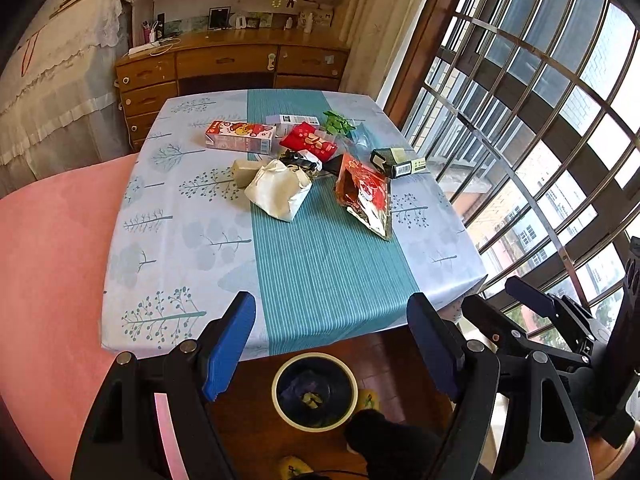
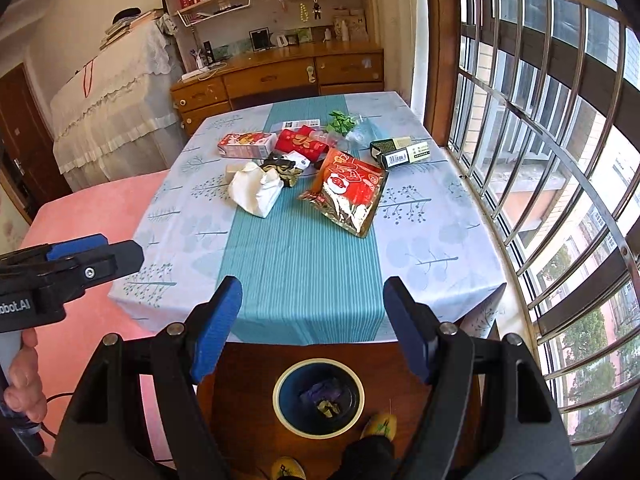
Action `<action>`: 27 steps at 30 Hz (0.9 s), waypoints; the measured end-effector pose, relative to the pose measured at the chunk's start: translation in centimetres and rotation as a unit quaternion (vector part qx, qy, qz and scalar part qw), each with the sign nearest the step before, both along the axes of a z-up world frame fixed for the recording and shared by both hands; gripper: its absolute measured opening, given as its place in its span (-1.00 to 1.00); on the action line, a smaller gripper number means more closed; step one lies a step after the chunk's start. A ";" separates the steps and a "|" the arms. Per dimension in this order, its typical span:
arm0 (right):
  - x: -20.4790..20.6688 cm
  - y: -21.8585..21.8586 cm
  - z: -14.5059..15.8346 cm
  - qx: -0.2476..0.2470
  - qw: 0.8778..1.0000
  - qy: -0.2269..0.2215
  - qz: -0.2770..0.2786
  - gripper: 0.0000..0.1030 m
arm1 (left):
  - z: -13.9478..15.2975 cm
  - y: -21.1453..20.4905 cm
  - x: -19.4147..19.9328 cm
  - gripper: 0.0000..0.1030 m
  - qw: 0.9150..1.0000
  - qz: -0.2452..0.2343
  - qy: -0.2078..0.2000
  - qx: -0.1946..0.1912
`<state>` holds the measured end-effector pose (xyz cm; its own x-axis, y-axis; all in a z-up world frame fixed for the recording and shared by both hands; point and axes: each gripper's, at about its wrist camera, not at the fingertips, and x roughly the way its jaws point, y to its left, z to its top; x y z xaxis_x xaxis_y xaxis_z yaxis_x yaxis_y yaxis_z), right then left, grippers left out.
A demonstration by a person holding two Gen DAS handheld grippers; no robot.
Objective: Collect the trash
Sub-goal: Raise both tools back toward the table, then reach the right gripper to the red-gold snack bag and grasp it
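Trash lies in a pile on the far half of the table (image 1: 312, 272): a white crumpled bag (image 1: 278, 194) (image 2: 256, 192), a red foil snack bag (image 1: 364, 194) (image 2: 348, 196), a red-white carton (image 1: 240, 136) (image 2: 246, 145), a red packet (image 1: 308, 142), a dark green box (image 1: 396, 162) (image 2: 400, 152) and green leaves (image 1: 338, 122). A round dark bin (image 1: 314, 392) (image 2: 318, 398) stands on the floor below the near table edge. My left gripper (image 1: 332, 344) is open and empty above the bin. My right gripper (image 2: 312, 328) is open and empty above the near edge.
A pink surface (image 1: 52, 260) borders the table on the left. A barred window (image 1: 540, 140) runs along the right. A wooden dresser (image 1: 224, 68) stands behind the table. The person's feet (image 2: 380, 426) are next to the bin.
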<state>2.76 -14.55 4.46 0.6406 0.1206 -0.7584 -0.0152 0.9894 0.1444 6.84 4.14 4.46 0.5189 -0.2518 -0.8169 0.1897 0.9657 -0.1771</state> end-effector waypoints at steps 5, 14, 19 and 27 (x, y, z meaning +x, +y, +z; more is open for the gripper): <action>6.2 -1.0 -3.3 -0.017 0.999 0.003 0.034 0.37 | -2.3 -1.2 4.7 0.54 0.999 0.029 0.013 0.009; 16.9 0.1 -11.2 -0.117 0.984 -0.020 0.134 0.44 | -8.6 -2.0 15.1 0.54 0.989 0.125 0.073 0.031; 20.4 1.6 -15.8 -0.182 0.967 -0.036 0.172 0.44 | -11.8 -1.7 18.6 0.54 0.978 0.176 0.104 0.031; 25.0 2.2 -19.4 -0.197 0.961 -0.028 0.190 0.44 | -14.9 -1.9 20.0 0.54 0.969 0.208 0.128 0.040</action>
